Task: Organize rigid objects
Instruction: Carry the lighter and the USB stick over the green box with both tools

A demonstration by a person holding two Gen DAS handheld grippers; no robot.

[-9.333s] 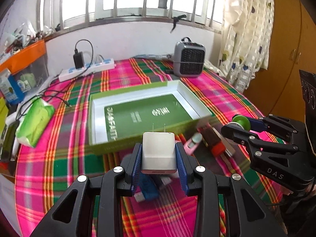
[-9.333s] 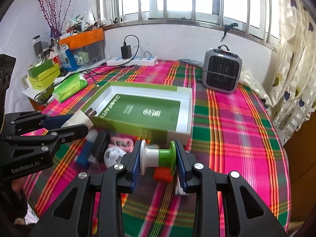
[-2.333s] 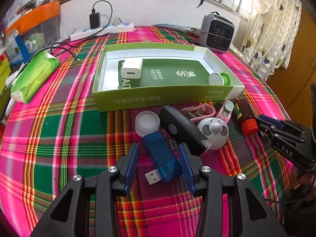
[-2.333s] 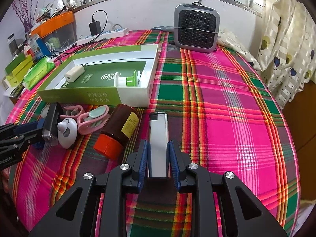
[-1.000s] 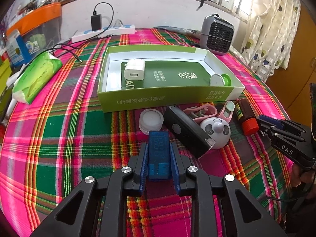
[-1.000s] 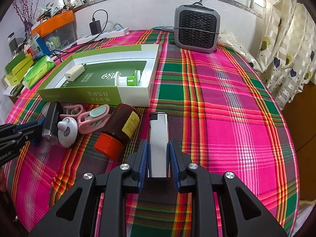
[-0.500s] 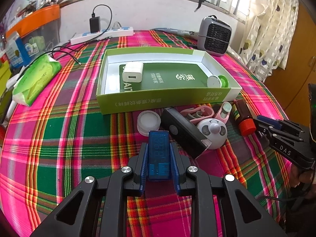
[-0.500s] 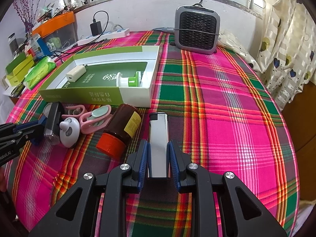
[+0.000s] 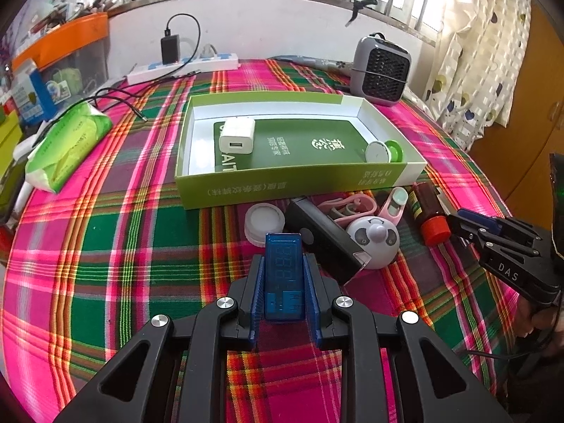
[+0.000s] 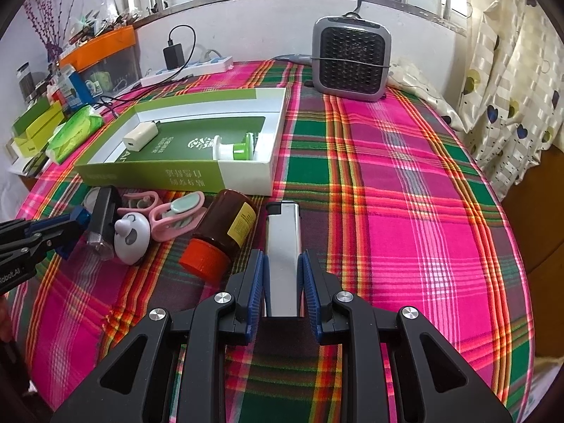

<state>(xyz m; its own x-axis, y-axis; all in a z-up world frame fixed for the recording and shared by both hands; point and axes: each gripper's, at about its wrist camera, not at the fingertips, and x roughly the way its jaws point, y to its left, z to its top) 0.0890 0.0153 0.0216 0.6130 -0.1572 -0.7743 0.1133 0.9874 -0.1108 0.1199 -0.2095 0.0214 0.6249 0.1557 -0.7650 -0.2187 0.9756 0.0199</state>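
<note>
Left tongs (image 9: 283, 275) are clamping a blue USB meter (image 9: 283, 276) between the blue pads, holding it just above the plaid tabletop (image 9: 105, 246), in front of the clutter. Right tongs (image 10: 283, 278) are squeezing a silver lighter (image 10: 283, 246) that is pointing toward the green box (image 10: 183, 176), its far end lying beside the brown bottle (image 10: 222, 232). Inside the box a white charger (image 9: 237, 135) is sitting at the left end and a white-and-green spool (image 9: 385, 151) is lying at the right end. Along the box's near wall, a white lid (image 9: 264, 221), a black block (image 9: 324, 239), pink clips (image 9: 352, 206) and a panda fan (image 9: 375, 241) are crowding together, touching one another. A grey heater (image 10: 350, 58) is standing at the far edge, a green packet (image 9: 67, 148) lying off to the left.
</note>
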